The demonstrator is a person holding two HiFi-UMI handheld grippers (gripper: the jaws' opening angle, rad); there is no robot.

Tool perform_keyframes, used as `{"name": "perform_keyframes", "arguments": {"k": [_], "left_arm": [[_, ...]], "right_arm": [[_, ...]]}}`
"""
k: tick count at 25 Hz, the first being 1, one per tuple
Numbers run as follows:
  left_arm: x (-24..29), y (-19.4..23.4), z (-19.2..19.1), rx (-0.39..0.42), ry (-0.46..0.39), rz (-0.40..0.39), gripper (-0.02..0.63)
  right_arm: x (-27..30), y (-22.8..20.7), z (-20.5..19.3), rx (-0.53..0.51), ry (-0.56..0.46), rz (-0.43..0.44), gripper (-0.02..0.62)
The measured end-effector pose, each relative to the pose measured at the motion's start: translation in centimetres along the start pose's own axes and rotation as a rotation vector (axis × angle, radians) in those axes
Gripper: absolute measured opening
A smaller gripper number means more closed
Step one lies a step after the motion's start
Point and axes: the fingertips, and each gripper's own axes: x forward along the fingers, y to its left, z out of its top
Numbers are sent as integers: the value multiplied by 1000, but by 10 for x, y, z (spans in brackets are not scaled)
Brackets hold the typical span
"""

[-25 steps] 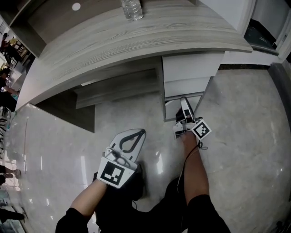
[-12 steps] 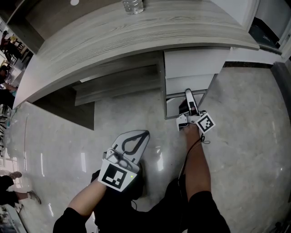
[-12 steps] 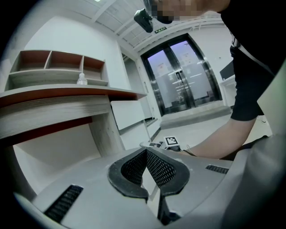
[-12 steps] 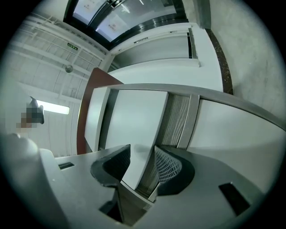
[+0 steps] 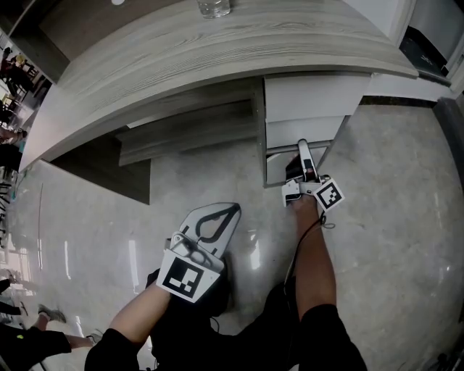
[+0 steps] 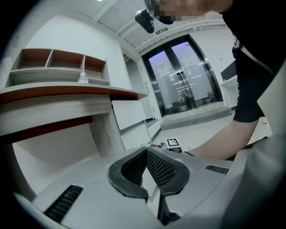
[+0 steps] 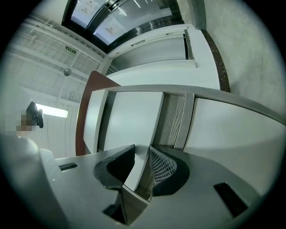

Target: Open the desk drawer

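The white drawer unit hangs under the right end of the wood-grain desk. My right gripper reaches up to the lowest drawer front. In the right gripper view the white drawer front's edge sits between the jaws of that gripper. They have just been closing and the pads press on it. My left gripper hangs low over the floor, left of the drawers. It is shut with nothing in it. The right gripper's marker cube shows beyond it.
A clear plastic bottle stands on the desk top. A lower wooden shelf runs under the desk, left of the drawers. The polished stone floor spreads around the person's knees. Glass doors stand in the background.
The head view has drifted a little. Both grippers stay about where they were, the right one at the lowest drawer and the left one low over the floor.
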Motion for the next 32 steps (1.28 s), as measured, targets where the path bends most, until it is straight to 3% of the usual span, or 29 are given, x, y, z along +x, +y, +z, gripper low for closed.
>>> {"name": "perform_keyframes", "arguments": {"k": [32], "left_arm": [[14, -11, 12, -1, -36, -35, 3]], "right_arm": [[-44, 22, -6, -85, 27, 1, 54]]}}
